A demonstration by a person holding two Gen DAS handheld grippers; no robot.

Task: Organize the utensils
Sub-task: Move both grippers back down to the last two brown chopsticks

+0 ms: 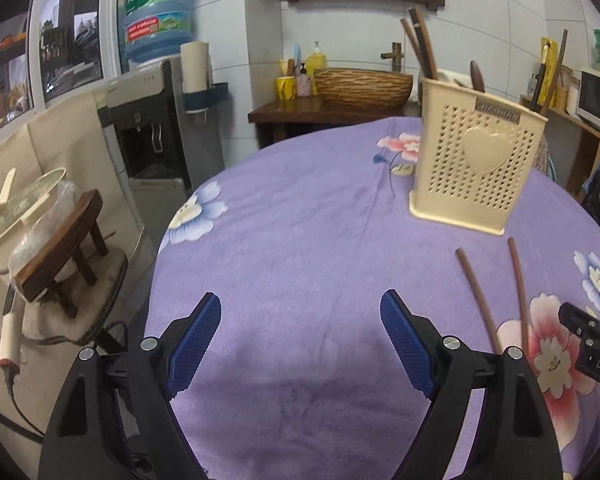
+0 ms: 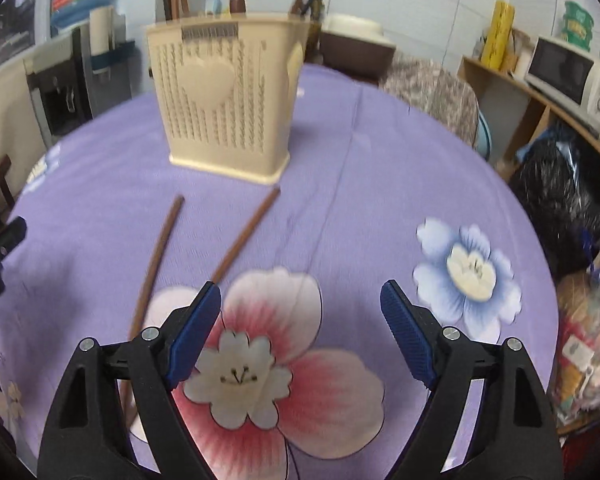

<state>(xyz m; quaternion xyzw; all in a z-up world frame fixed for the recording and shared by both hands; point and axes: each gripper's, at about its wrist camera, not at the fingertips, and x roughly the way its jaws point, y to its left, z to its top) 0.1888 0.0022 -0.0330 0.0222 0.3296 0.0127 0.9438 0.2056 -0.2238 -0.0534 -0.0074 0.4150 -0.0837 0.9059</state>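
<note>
2 slim brown chopsticks (image 2: pixel 160 256) on purple cloth (image 2: pixel 340 184); perforated cream holder (image 2: pixel 224 108); both tongs released.

A soft, matt purple cloth (image 2: pixel 340 168) is covering the worktop. The holder (image 2: pixel 224 100) is showing smooth, perforated cream plastic, and two chopsticks (image 2: pixel 160 248) are looking like matt brown wood. Ribbed blue pads (image 2: pixel 406 332) are lining the black plastic jaws.

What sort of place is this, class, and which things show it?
Probably a home kitchen or dining corner: a microwave on a side shelf, a water dispenser by the wall, and a utensil holder on the cloth-covered table.
</note>
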